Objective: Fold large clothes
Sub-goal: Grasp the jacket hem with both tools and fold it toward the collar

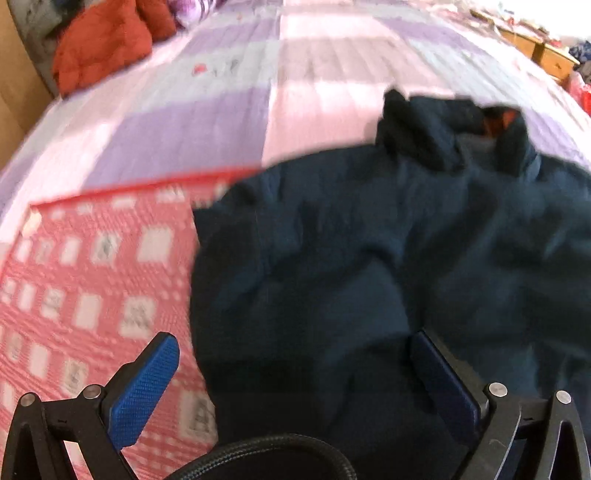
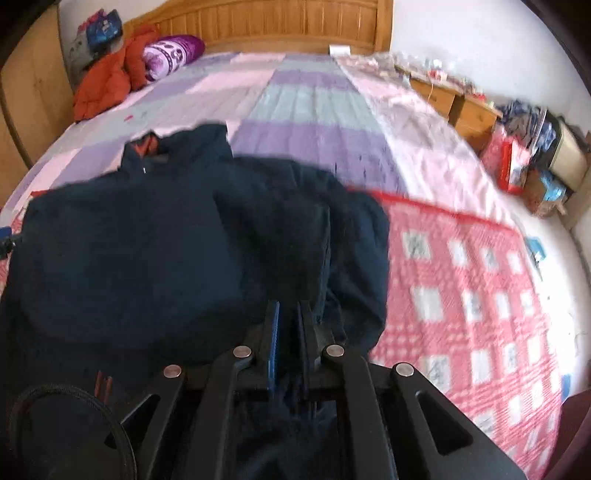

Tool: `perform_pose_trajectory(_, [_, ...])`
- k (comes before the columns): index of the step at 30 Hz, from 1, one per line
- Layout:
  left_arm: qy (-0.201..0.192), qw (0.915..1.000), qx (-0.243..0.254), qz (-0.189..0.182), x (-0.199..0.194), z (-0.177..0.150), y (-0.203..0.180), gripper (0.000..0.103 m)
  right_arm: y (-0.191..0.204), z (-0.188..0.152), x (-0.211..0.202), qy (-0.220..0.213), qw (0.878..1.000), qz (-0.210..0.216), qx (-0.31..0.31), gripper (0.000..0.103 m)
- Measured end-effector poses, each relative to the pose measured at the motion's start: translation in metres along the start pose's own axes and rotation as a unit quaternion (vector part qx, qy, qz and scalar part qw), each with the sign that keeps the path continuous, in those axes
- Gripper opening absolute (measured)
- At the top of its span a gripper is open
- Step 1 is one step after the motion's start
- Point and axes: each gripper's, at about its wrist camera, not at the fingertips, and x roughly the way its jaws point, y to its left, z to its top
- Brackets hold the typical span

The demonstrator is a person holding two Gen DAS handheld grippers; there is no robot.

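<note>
A dark navy hooded jacket (image 1: 369, 240) lies on a red-and-white patterned mat (image 1: 92, 277) on the bed, hood with orange lining toward the headboard. My left gripper (image 1: 291, 354) is open, its jaws wide apart over the jacket's left edge, with nothing between the blue pads. In the right wrist view the jacket (image 2: 147, 240) fills the left and centre. My right gripper (image 2: 288, 317) is shut on a fold of the jacket's fabric, near its right side.
The bed has a purple, pink and grey quilt (image 2: 314, 103) and a wooden headboard (image 2: 277, 26). An orange-red jacket (image 2: 107, 81) and a purple pillow (image 2: 170, 55) lie at the far left. Wooden drawers (image 2: 458, 103) and clutter stand at the right.
</note>
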Motion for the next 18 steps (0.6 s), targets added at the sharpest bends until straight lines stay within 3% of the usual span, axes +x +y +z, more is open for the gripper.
perform_pose_trajectory(2, [0.031,0.9972,-0.055,-0.041,0.02,0.001,0.017,0.103,-0.01,-0.002,0.012,0.005,0.999,0.021,0.031,0.009])
perform_pose_trajectory(4, [0.042,0.9941,-0.085,-0.053,0.03,0.003,0.024,0.103,-0.015,-0.001,0.021,0.007,0.999,0.03,0.042,0.008])
perform_pose_trajectory(12, [0.012,0.9996,-0.023,0.012,-0.014,0.002,0.009,0.103,-0.001,0.006,0.01,0.027,1.0,0.001,-0.008,0.01])
perform_pose_trajectory(18, [0.001,0.9999,-0.007,0.014,-0.055,-0.026,0.007,0.103,0.016,-0.003,-0.029,0.024,0.999,-0.025,-0.017,0.012])
